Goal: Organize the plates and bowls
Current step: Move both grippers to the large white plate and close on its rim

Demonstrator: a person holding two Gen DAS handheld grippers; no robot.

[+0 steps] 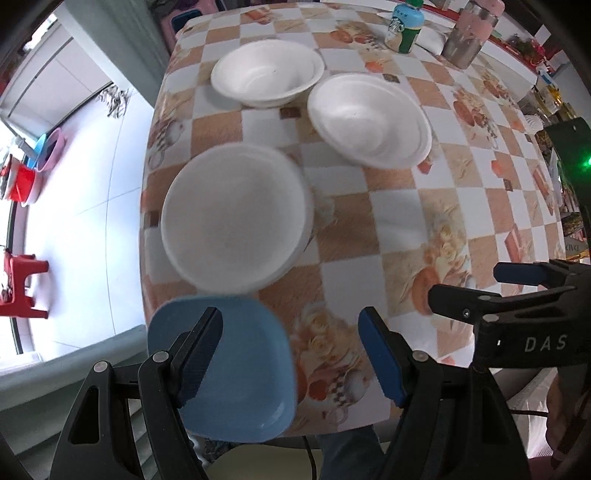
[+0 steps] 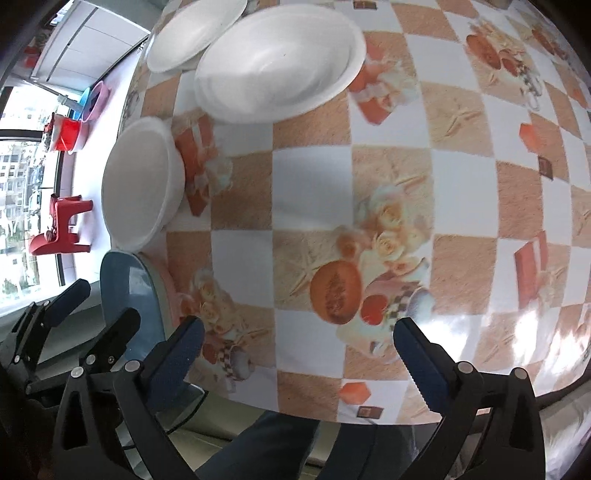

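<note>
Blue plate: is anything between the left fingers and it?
Nothing visible. The blue plate lies right under the open left gripper at the table's near edge, with one finger over it. The nearest white bowl sits just beyond it.

On the checked table (image 1: 424, 221) we count three white bowls: the nearest (image 1: 232, 218), the far left (image 1: 266, 72) and the right (image 1: 369, 122), the last two perhaps stacks. We count one blue plate (image 1: 243, 369), two bottles (image 1: 404, 27) (image 1: 469, 33) and two grippers (image 1: 291, 354) (image 2: 299, 354).

place: home dining area | cues: patterned oilcloth worktop (image 1: 424, 206), tiled floor (image 1: 85, 192), red plastic stool (image 1: 22, 284), wash basins (image 1: 44, 155)
</note>
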